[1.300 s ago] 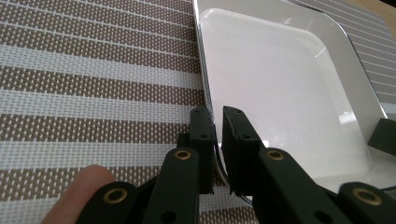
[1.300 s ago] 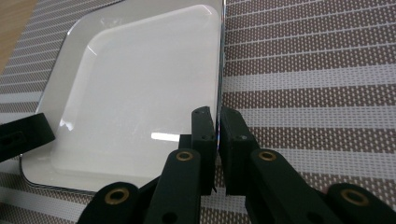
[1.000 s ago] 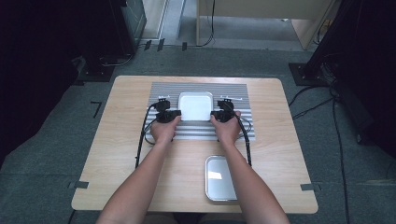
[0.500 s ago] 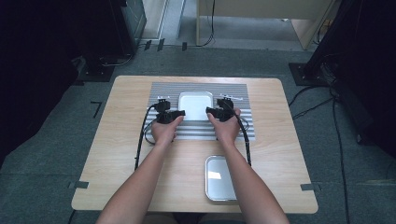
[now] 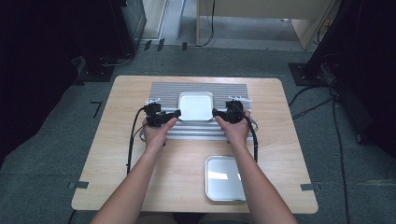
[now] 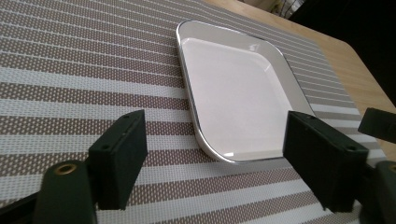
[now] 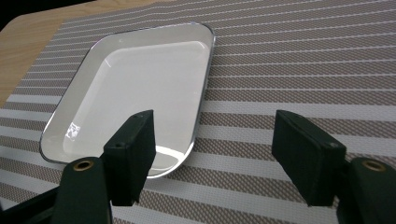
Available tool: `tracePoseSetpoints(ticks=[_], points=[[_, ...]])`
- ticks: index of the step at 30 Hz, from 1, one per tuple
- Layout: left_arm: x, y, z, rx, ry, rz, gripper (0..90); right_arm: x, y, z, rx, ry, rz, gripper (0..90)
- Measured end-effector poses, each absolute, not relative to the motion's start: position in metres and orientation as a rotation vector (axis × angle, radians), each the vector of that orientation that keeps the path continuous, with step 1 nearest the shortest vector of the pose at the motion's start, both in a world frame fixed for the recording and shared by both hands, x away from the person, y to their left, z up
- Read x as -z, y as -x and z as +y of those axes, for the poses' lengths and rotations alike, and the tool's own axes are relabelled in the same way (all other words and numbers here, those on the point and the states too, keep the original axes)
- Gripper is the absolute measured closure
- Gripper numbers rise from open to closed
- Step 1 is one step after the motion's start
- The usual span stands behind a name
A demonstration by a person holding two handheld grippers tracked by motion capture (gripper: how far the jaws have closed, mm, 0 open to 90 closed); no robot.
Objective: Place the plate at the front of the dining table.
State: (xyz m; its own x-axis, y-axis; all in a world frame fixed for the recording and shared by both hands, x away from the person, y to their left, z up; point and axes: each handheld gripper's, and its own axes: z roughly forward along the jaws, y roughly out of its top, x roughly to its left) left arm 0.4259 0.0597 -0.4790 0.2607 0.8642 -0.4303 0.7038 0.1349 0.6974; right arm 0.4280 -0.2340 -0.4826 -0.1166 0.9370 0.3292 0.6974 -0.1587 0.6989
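Observation:
A white square tray [image 5: 195, 106] with a shiny rim lies flat on the grey striped mat [image 5: 163, 91]; it is empty. My left gripper [image 5: 176, 113] is just off its left edge and my right gripper [image 5: 216, 113] just off its right edge. Both sets of jaws have just been opening and press on nothing. In the left gripper view the tray [image 6: 233, 98] lies ahead of the open left gripper [image 6: 215, 140], its near corner in line with the gap. In the right gripper view the tray [image 7: 135, 84] sits ahead and left of the open right gripper [image 7: 215, 130].
A second, metal tray [image 5: 225, 178] rests empty near the table's front edge, right of centre, under the right forearm. The mat [image 6: 70, 60] covers the far middle of the wooden table [image 5: 116, 158]. Black cables trail from both grippers.
Both grippers were shut on the white tray's left and right edges; their jaws have opened and both hands have drawn outward from the tray, which stays on the mat.

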Motion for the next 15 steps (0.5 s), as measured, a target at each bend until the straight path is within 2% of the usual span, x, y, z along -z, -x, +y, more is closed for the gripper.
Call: tracePoseSetpoints(ticks=[1, 5, 11, 15], points=[[0.478, -0.423, 0.062, -0.219, -1.61, 1.479, 19.9, 0.482, -0.425, -0.238, -1.17, -1.862, 1.808, 26.4], [0.478, -0.414, 0.069, -0.215, -1.611, 1.48, 17.8, 0.483, -0.413, -0.245, -1.122, -1.769, 1.878, 26.9], [0.481, -0.4, 0.08, -0.241, -1.632, 1.485, 17.7, 0.478, -0.398, -0.25, -1.2, -1.698, 1.887, 25.5], [0.48, -0.392, 0.087, -0.272, -1.652, 1.468, 17.7, 0.476, -0.389, -0.251, -1.137, -1.639, 1.908, 24.6]])
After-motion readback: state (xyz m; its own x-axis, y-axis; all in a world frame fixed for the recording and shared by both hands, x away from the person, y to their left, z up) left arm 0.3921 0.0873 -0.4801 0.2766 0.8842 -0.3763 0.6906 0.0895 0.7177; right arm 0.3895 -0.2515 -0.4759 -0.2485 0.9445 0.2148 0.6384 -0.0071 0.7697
